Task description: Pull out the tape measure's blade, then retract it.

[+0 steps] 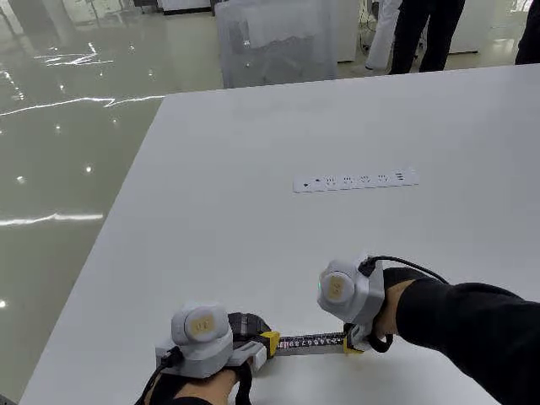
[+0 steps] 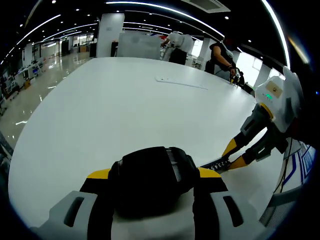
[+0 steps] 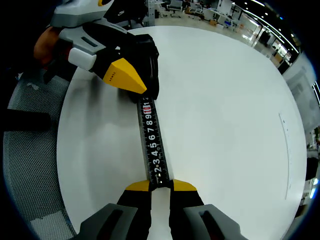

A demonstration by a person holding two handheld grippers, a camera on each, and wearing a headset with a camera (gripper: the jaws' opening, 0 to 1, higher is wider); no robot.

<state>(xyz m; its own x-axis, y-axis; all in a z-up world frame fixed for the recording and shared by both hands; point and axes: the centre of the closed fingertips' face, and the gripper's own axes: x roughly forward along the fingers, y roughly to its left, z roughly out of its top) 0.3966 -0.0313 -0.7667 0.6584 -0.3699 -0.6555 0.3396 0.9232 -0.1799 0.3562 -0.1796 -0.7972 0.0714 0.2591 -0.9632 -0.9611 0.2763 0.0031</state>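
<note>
Two grippers are seen low in the head view, near the front edge of a white table (image 1: 253, 152). The left gripper (image 1: 261, 340) is closed around the black tape measure (image 1: 246, 324), which is held at the table's surface near the bottom of the picture. Whether it touches the surface cannot be told. The right gripper (image 1: 351, 342) is clamped on the end of the blade (image 1: 310, 341), a short length of which is drawn out between the two. Farther back on the table a white power strip (image 1: 354, 180) is laid flat, and the legs of people (image 1: 426, 34) are seen beyond the far edge. In the left gripper view the tape measure is held between the yellow-tipped jaws at the bottom, and the right gripper is seen at the right with its yellow tips pinched on the blade's end. In the right gripper view the blade is stretched from the closed jaws at the bottom straight up to the tape measure, with printed numerals readable along it. The tape measure is gripped there by the left gripper at the upper left, one yellow tip being pressed against its side.
</note>
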